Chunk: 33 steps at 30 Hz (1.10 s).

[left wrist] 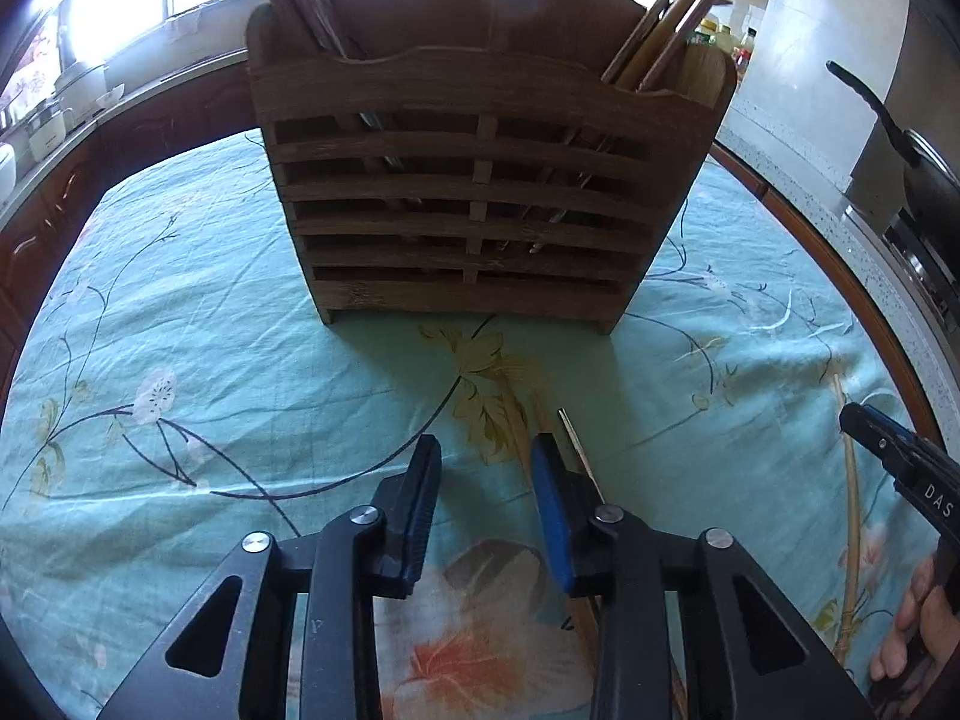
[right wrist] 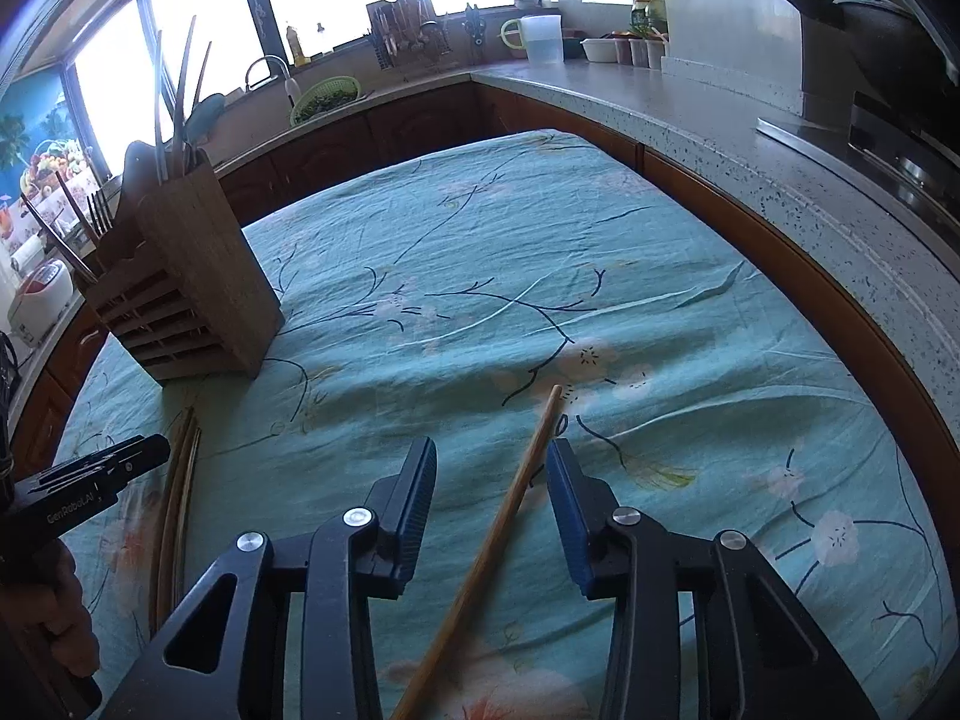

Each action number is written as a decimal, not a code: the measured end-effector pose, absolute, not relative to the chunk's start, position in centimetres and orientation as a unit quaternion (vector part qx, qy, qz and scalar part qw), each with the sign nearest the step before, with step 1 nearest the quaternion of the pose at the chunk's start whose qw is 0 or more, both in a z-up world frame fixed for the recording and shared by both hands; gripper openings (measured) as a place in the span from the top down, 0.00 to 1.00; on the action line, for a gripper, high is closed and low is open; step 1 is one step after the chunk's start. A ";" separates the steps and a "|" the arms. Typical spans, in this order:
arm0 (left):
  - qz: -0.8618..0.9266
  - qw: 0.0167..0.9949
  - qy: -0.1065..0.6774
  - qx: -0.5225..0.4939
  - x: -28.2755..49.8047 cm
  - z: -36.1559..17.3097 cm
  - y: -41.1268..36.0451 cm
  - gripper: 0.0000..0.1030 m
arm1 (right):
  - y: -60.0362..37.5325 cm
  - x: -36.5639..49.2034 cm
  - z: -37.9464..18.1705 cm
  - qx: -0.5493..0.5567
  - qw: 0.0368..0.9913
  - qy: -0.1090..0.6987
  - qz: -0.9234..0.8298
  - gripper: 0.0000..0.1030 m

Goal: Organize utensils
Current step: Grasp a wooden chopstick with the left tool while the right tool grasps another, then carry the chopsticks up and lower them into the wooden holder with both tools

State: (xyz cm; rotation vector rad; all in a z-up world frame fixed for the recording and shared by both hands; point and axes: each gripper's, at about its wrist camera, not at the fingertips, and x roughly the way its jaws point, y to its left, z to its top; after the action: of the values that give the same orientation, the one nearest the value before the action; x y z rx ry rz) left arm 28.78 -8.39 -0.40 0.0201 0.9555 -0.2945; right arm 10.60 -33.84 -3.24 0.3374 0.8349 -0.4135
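Wooden holder (left wrist: 480, 192) upper centre already holds utensils; your half-open fingers (right wrist: 489, 468) straddle one chopstick (right wrist: 516, 492), gripping nothing, others remain.

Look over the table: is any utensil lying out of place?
Yes. A bamboo chopstick lies loose on the tablecloth between the right gripper's open jaws, and more sticks lie by the left gripper, not in the wooden holder.

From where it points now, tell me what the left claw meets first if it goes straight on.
Most likely the floral tablecloth just ahead of the left claw, short of the wooden utensil holder; depth is uncertain.
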 end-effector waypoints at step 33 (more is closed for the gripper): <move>-0.225 0.898 0.369 -0.081 21.3 6.8 -1.6 0.97 | -28.2 9.4 4.4 0.176 0.923 0.330 -0.094 0.95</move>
State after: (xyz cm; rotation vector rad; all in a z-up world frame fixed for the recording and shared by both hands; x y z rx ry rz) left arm 21.28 -1.59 6.84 -0.1675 0.7640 -0.4659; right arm 9.38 -28.18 4.36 0.3622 0.6775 -0.1920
